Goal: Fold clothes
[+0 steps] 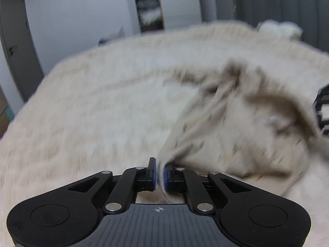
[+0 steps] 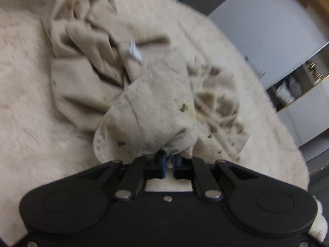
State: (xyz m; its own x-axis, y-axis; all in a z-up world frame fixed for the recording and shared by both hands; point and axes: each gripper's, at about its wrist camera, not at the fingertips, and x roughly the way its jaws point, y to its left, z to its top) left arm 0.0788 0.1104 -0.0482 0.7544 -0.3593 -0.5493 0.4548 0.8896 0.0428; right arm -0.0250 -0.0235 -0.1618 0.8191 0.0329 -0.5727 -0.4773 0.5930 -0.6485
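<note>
Left wrist view, heavily blurred. Left gripper (image 1: pixel 160 175) pinches a ribbed hem edge of the beige garment (image 1: pixel 236 123); its blue pads (image 1: pixel 153 178) are pressed nearly together with cloth between. From the jaws the garment stretches away toward 2 o'clock, rumpled, lying over a cream fleece blanket (image 1: pixel 92 107). A small white label (image 1: pixel 274 121) shows at 3 o'clock. Part of the other tool sits at the far right edge. A shelf niche (image 1: pixel 149 6) stands at 12 o'clock.

Right wrist view. Right gripper (image 2: pixel 168 164) is closed on a bunched part of the same garment, which mounds up just ahead of the jaws and runs on toward 11 o'clock in deep folds. A narrow gap shows between the pads lower down. The cloth has small dark specks.

Judgement: this is the spreading step, both tools holding the garment, nothing folded yet. Next move calls for drawing the two grips apart and laying the cloth flat on the blanket before any crease.
</note>
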